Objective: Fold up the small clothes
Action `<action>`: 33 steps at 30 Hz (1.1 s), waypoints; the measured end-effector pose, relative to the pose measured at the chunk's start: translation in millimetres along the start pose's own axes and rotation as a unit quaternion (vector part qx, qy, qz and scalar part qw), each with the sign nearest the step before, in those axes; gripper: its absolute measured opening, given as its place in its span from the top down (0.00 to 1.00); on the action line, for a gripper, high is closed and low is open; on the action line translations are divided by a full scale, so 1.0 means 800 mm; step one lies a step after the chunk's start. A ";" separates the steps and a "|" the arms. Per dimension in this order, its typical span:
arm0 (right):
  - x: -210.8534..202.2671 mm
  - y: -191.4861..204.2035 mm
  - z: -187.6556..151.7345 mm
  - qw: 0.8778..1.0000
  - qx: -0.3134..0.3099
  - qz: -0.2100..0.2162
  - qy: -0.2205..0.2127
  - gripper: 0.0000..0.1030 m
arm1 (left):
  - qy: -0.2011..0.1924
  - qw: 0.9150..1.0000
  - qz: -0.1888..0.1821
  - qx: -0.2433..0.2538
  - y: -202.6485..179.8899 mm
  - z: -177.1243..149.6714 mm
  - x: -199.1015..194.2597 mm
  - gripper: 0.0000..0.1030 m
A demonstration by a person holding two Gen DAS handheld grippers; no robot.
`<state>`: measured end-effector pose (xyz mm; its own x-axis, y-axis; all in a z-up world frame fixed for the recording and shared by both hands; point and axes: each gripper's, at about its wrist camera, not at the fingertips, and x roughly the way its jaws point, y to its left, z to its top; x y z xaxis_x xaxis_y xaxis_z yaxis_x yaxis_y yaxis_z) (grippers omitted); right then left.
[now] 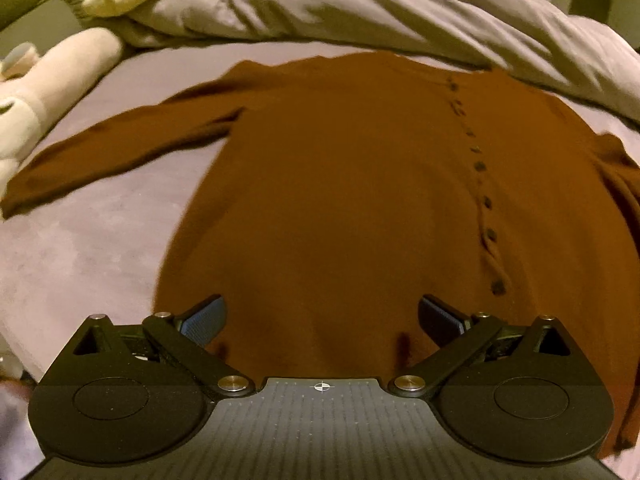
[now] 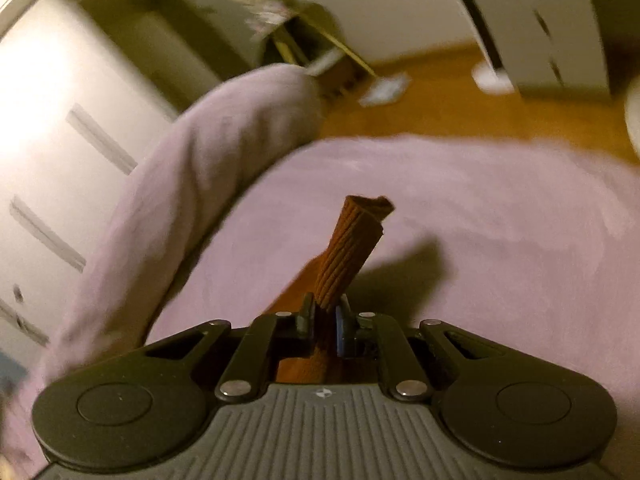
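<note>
A rust-brown buttoned cardigan [image 1: 340,184] lies flat on the lilac bed sheet [image 1: 92,248], front up, with a row of dark buttons down its right side. Its left sleeve [image 1: 104,148] stretches out to the left. My left gripper [image 1: 322,318] is open and empty, hovering over the cardigan's near hem. My right gripper [image 2: 325,318] is shut on the ribbed cuff [image 2: 348,248] of the cardigan's other sleeve, which sticks up between the jaws above the sheet [image 2: 480,248].
A rumpled grey duvet [image 1: 360,4] lies behind the cardigan. Pale plush toys [image 1: 60,76] sit at the left. In the right wrist view a rolled duvet edge [image 2: 192,184], white drawers [image 2: 44,152] and a wooden floor [image 2: 460,108] show beyond the bed.
</note>
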<state>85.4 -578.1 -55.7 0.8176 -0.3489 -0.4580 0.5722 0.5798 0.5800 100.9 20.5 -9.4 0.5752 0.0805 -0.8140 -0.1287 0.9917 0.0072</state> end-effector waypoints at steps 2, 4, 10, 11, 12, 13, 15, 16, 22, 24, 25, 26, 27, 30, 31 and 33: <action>-0.011 0.054 -0.012 0.997 -0.069 0.020 -0.012 0.92 | -0.005 1.000 0.005 -0.018 0.011 0.004 -0.001 0.00; -0.028 0.120 -0.037 0.987 -0.149 0.057 -0.026 0.92 | -0.011 0.999 0.007 -0.031 0.023 0.011 -0.002 0.00; -0.067 0.277 -0.150 0.929 -0.303 0.212 0.004 0.86 | -0.030 0.998 -0.009 -0.050 0.048 0.026 -0.014 0.00; -0.068 0.290 -0.167 0.922 -0.313 0.228 0.026 0.79 | -0.029 0.998 -0.016 -0.048 0.049 0.029 -0.015 0.00; -0.069 0.298 -0.184 0.918 -0.316 0.234 0.050 0.61 | -0.028 0.998 -0.024 -0.043 0.049 0.031 -0.015 0.00; -0.071 0.298 -0.196 0.918 -0.312 0.236 0.061 0.56 | -0.030 0.998 -0.033 -0.038 0.047 0.034 -0.017 0.00; -0.071 0.287 -0.210 0.924 -0.310 0.217 0.062 0.56 | -0.030 0.998 -0.061 -0.017 0.035 0.044 -0.017 0.00; -0.069 0.278 -0.213 0.928 -0.311 0.196 0.061 0.56 | -0.030 0.997 -0.074 -0.009 0.027 0.050 -0.016 0.00; -0.074 0.195 -0.226 0.926 -0.374 0.039 0.035 0.62 | -0.021 0.978 -0.209 -0.002 -0.056 0.098 0.012 0.00; -0.079 0.171 -0.230 0.931 -0.358 0.040 0.053 0.62 | -0.010 0.965 -0.260 0.005 -0.092 0.111 0.029 0.00; -0.084 0.163 -0.237 0.932 -0.356 0.041 0.058 0.62 | 0.006 0.963 -0.270 0.002 -0.109 0.114 0.042 0.00; -0.086 0.155 -0.244 0.931 -0.357 0.041 0.058 0.62 | 0.023 0.962 -0.273 -0.006 -0.124 0.116 0.056 0.00; -0.091 0.147 -0.250 0.930 -0.361 0.042 0.059 0.62 | 0.038 0.960 -0.279 -0.013 -0.134 0.119 0.071 0.00; -0.098 0.138 -0.261 0.926 -0.373 0.031 0.049 0.62 | 0.078 0.958 -0.274 -0.035 -0.155 0.125 0.108 0.08; -0.096 0.138 -0.264 0.922 -0.383 0.025 0.043 0.63 | 0.087 0.956 -0.276 -0.040 -0.159 0.126 0.117 0.20; -0.106 0.134 -0.268 0.912 -0.409 0.015 0.024 0.63 | 0.100 0.954 -0.278 -0.048 -0.165 0.129 0.131 0.29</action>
<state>63.5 -328.3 -99.2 0.8174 -0.3020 -0.4905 0.2944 0.9510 -0.0949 261.8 -91.4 -35.8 0.4115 -0.4860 -0.7710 0.0730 0.8608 -0.5037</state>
